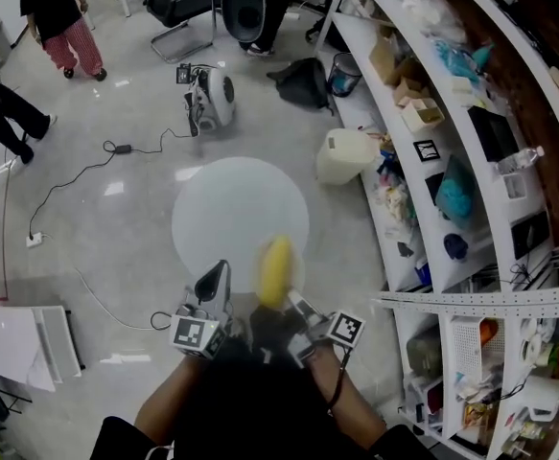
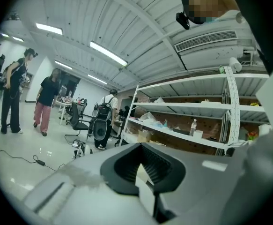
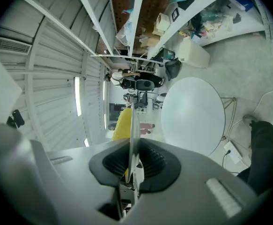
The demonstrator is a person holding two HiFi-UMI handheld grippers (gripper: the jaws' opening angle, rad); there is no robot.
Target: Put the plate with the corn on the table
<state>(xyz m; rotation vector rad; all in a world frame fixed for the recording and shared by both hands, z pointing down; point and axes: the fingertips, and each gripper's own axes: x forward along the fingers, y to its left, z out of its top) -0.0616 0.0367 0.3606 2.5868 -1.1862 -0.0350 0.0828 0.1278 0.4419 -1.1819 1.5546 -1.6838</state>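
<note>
Standing edge-on, pinched in the right claw point(image 3: 131, 168): plate point(image 3: 132, 121) with corn point(image 3: 121, 124).

The person wears a black top point(image 1: 250, 391) with short sleeves. The left gripper point(image 1: 214, 281) and the right gripper point(image 1: 296, 305) have pale grey housings and black ribbed fingers point(image 3: 155, 165). Each bears a white cube point(image 1: 196, 333) with black square markers, at seven and five o'clock in the head view. A thin dark cable point(image 1: 337, 386) runs along the right forearm.
</note>
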